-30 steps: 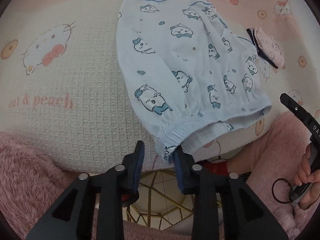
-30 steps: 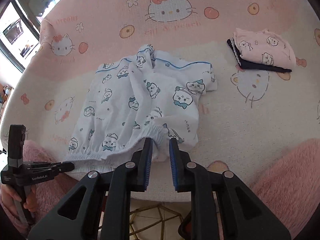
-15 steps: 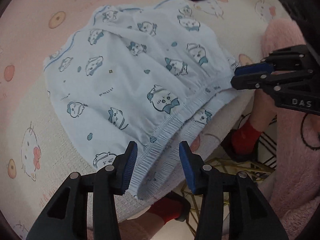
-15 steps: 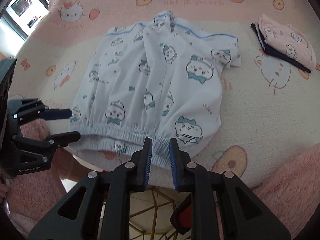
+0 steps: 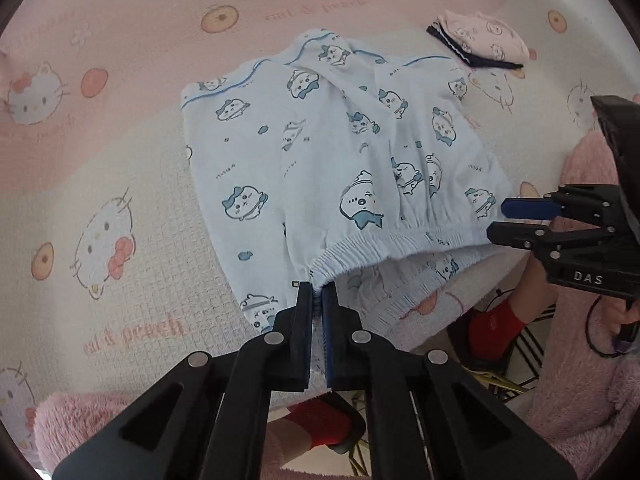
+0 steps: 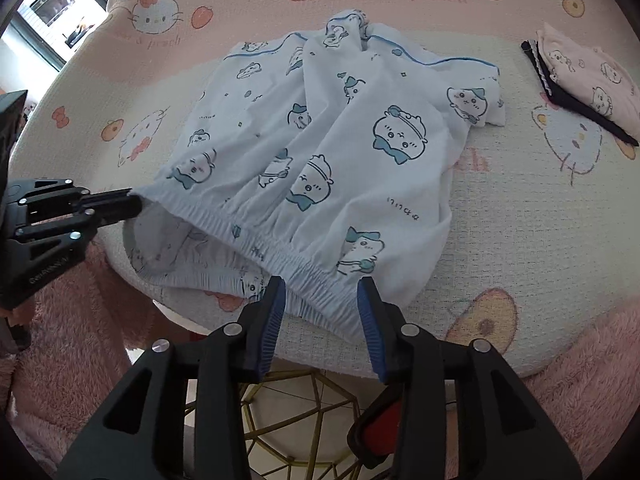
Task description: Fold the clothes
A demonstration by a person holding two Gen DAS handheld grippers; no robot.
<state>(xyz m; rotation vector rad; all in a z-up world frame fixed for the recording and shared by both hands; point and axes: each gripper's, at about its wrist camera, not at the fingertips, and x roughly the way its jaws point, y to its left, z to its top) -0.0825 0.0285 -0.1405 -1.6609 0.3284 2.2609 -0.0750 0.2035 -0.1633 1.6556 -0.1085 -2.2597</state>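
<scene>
Shorts (image 5: 344, 152) lay unfolded on the tabletop (image 5: 120, 184), waistband nearest. Left gripper (image 5: 317, 300) pinched one waistband end; right gripper (image 6: 321, 300) was opening, waistband between its jaws. Farther back sat a folded pile (image 6: 588, 76).

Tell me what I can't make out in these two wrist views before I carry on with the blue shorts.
- Waistband corner in the left claw: left wrist view, hidden between the shut fingers.
- Back layer of the blue shorts: both views, covered by the front layer; only the inside of the waistband opening shows.
- Right claw, opening: right wrist view, waistband lies between its fingers, contact unclear.
- Folded pink garment: right wrist view, its underside and type hidden.
</scene>
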